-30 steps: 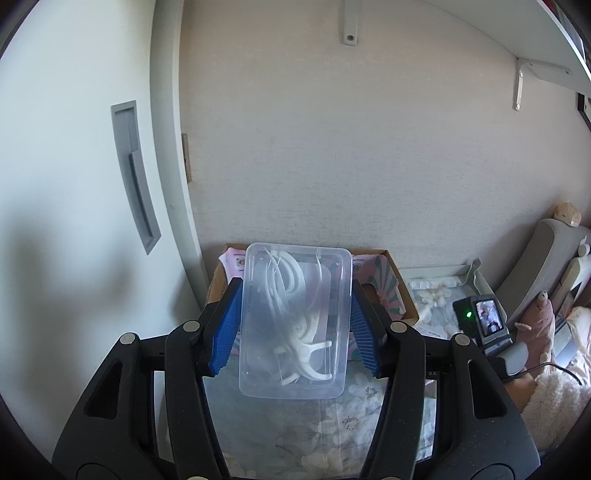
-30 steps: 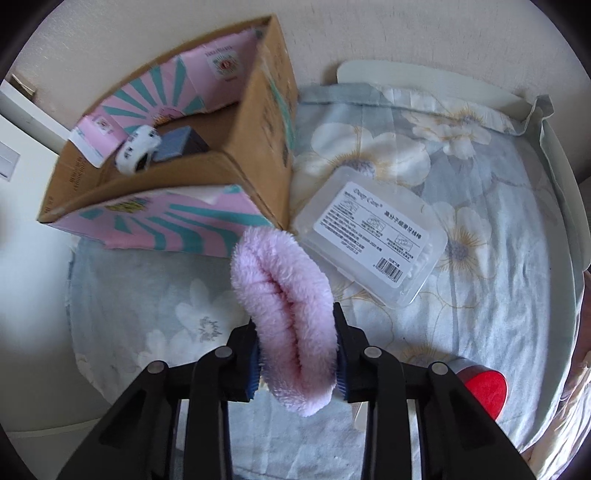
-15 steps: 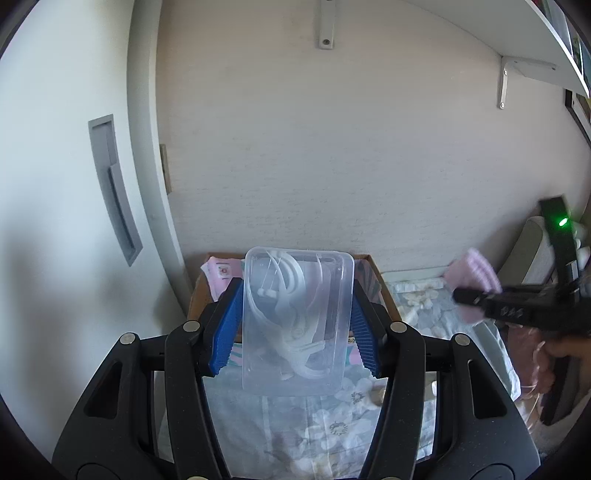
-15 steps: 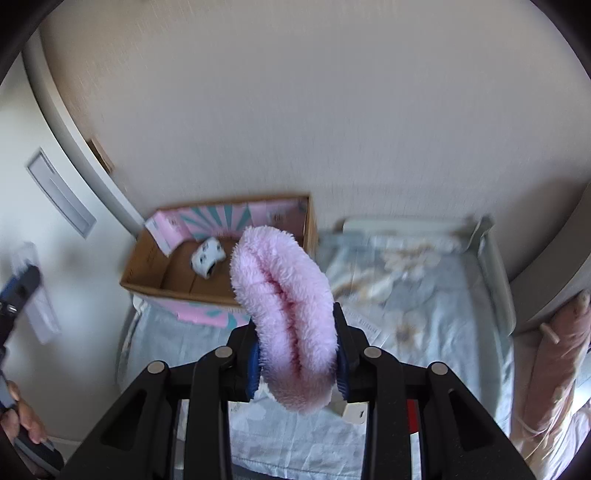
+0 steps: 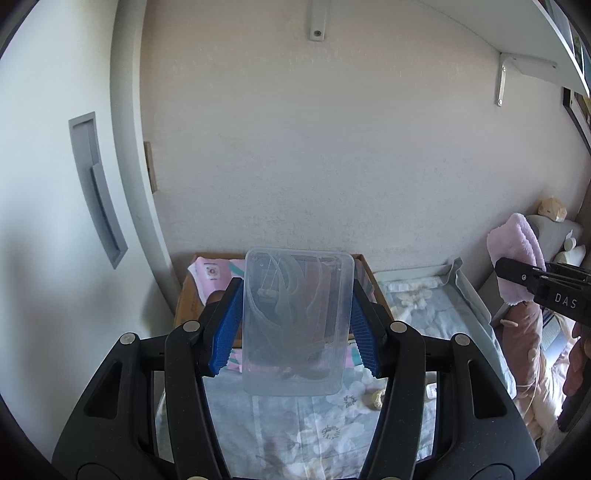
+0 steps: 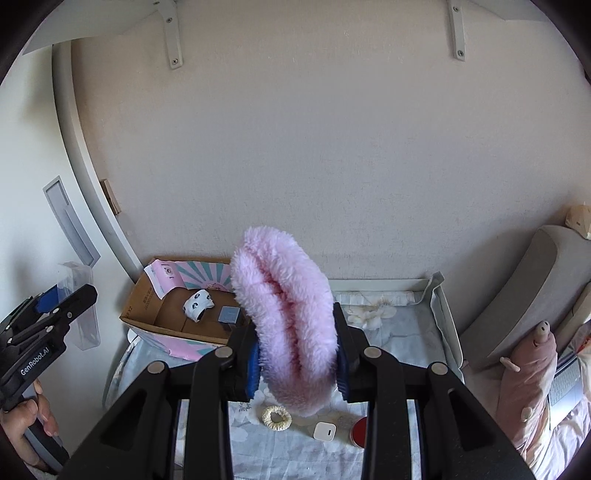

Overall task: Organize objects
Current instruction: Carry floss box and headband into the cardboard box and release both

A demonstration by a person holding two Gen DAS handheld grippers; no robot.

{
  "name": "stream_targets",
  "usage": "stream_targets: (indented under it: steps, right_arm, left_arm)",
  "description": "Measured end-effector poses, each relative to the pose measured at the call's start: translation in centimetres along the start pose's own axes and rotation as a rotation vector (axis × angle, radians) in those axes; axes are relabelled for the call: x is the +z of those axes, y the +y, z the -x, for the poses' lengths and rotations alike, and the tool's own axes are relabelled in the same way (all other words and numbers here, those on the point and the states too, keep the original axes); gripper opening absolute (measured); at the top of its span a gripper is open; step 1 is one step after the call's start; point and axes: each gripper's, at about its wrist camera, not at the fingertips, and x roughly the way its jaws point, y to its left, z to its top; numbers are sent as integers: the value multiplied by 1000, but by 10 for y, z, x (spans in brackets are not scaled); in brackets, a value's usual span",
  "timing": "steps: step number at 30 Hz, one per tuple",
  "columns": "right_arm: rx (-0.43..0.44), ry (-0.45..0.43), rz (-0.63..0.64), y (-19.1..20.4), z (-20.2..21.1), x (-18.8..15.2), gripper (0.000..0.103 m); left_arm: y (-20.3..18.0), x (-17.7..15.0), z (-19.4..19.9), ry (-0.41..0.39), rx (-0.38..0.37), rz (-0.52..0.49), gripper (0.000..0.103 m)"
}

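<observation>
My left gripper [image 5: 295, 325] is shut on a clear plastic box [image 5: 297, 321] with white plastic pieces inside, held high above the bed. It also shows at the left of the right wrist view [image 6: 62, 299]. My right gripper [image 6: 297, 362] is shut on a fluffy pink cloth [image 6: 286, 306], also held high; the cloth shows at the right of the left wrist view [image 5: 515, 254]. Below stands an open cardboard box [image 6: 147, 306] with pink and teal flaps, holding a white sock roll [image 6: 198, 303] and a small grey square [image 6: 229, 314].
The floral bed sheet [image 6: 399, 325] carries a cream scrunchie [image 6: 277, 418], a small white cube [image 6: 325, 431] and a red round lid [image 6: 359, 432]. A pink plush toy [image 6: 528, 373] and grey cushion [image 6: 535, 288] lie right. Wall shelf brackets [image 6: 171, 33] hang above.
Both grippers have risen higher and pulled back from the bed. The right gripper with the pink cloth has levelled out, and the cardboard box now looks smaller and farther below.
</observation>
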Motion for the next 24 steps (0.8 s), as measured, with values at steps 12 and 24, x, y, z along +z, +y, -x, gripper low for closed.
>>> stream_targets:
  steps: [12, 24]
  right_arm:
    - [-3, 47, 0, 7, -28, 13, 29]
    - [28, 141, 81, 49, -108, 49, 29]
  left_arm:
    - [13, 16, -26, 36, -2, -5, 52]
    - [62, 41, -93, 131, 54, -1, 52]
